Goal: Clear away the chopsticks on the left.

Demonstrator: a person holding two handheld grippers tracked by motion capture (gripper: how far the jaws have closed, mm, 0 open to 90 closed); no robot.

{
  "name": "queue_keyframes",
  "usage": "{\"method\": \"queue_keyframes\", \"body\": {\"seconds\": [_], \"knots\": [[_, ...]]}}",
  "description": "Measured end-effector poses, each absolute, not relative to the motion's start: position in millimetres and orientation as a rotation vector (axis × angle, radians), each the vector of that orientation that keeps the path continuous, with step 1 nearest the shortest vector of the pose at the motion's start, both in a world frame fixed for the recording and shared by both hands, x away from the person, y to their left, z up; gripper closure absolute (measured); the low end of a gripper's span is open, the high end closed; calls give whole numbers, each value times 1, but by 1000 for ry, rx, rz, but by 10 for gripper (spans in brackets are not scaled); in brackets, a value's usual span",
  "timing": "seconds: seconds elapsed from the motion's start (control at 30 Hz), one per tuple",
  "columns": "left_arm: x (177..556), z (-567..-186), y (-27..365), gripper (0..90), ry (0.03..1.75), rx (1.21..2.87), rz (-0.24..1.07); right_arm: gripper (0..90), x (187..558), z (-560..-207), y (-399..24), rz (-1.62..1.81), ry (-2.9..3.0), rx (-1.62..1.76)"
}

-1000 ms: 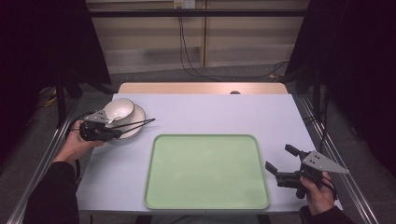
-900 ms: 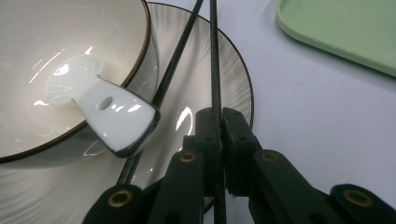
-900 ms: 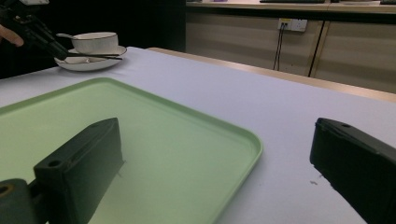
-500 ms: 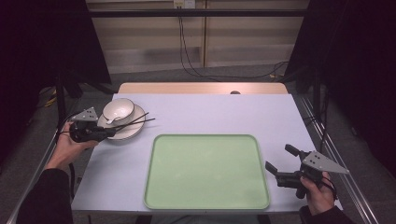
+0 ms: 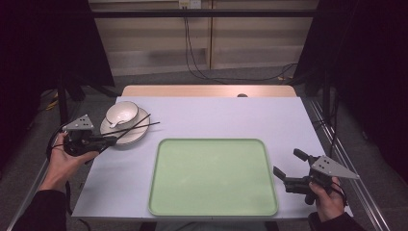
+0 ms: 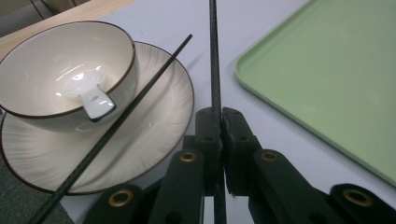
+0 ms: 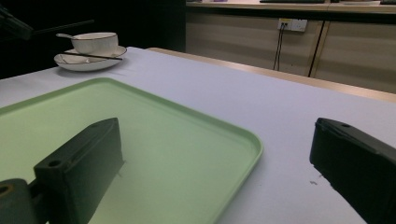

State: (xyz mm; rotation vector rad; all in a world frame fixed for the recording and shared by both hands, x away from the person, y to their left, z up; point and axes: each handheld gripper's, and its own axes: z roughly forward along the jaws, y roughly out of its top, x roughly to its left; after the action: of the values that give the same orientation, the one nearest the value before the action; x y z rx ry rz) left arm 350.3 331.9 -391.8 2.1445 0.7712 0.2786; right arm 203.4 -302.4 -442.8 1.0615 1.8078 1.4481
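Note:
My left gripper (image 5: 108,140) is at the table's left edge, shut on the near end of a black chopstick (image 6: 214,56) that points out over the table toward the green tray (image 5: 213,175). Its jaws pinch the stick tightly in the left gripper view (image 6: 221,114). A second chopstick (image 6: 130,107) lies slanted across the white plate (image 5: 130,134) beside the brown-rimmed bowl (image 5: 121,113). The bowl stands on the plate with a white spoon (image 6: 91,95) in it. My right gripper (image 5: 286,161) hovers at the tray's right edge, open and holding nothing.
The tray (image 7: 140,140) lies bare in the middle front of the pale table (image 5: 221,115). A wooden strip (image 5: 207,91) runs along the far edge. Metal rails (image 5: 346,159) flank the table, with cables on the floor behind.
My left gripper has drawn back to the left and risen a little, taking the held chopstick with it. The right gripper has stayed where it was.

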Motion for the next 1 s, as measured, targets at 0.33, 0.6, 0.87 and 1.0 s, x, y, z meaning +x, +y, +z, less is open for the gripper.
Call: {"method": "queue_keyframes", "body": {"seconds": [0.33,0.6,0.87,1.0], "knots": [[320,-393,307,861,889,2116,249,23,203,-443,-302,1451,1812,1057],[296,-391,292,862,957,2086,288,23,203,-443,-302,1454,1808,1065],[275,-390,278,862,1029,2041,322,23,204,-443,-302,1453,1809,1059],[267,-390,273,862,1074,1996,324,22,203,-442,-302,1454,1811,1060]]}}
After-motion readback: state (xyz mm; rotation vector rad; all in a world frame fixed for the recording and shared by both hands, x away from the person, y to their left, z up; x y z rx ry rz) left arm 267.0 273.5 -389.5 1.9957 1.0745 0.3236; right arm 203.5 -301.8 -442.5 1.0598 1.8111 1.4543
